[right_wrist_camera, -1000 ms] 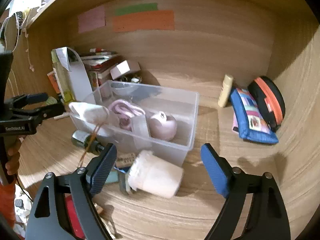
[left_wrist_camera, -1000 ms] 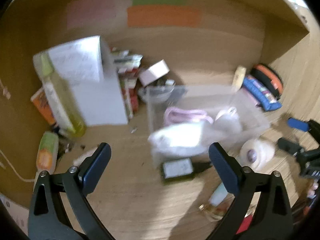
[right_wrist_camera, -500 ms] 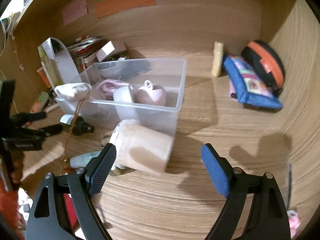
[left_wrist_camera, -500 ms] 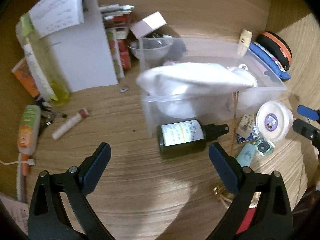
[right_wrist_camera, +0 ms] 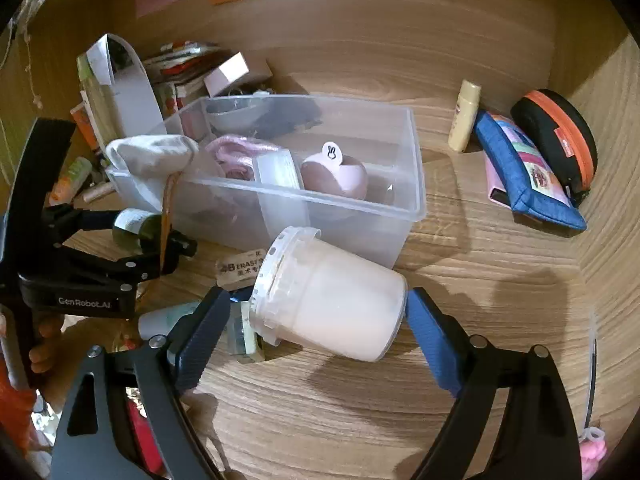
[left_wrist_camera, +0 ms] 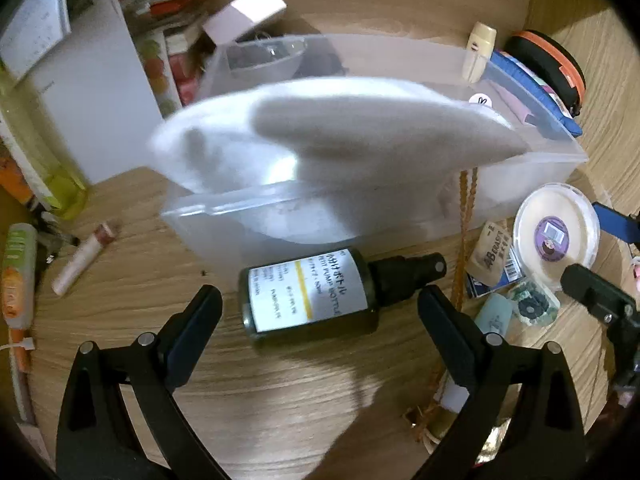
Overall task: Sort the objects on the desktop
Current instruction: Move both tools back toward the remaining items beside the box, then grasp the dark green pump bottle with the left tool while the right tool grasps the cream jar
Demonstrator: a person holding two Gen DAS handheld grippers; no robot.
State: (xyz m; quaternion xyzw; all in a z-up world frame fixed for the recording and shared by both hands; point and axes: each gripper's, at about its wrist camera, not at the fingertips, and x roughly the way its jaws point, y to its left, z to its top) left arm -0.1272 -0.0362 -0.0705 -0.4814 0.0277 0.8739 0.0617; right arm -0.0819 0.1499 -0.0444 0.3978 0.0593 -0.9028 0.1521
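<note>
Blue-padded, the right tongs stand spread wide around a white plastic jar that lies on its side on the wooden bench; the pads sit just off its lid end and base, and I cannot tell whether either one touches it. Black-padded, the left tongs are likewise released, jaws apart either side of a dark green pump bottle lying flat, its white label reading "PETIT PUMP BOTTLE"; in the right wrist view the tool's body carries "GenRobot.AI". Just beside the jar's lid lies an eraser printed "4B ERASER", next to a small pale tube. Behind both stands a clear plastic bin, holding a pink pouch with a rabbit tag, a pink bundle and a roll of tape; a white cloth bag drapes over its near left corner, an orange cord hanging from it. Left of the bin are a white file holder, a yellow-green bottle and a lip-balm stick. Against the right wall lean a cream tube, a blue pencil case and a black case with orange zip. Bare bench lies open between bin and right wall and in front of the jar.
</note>
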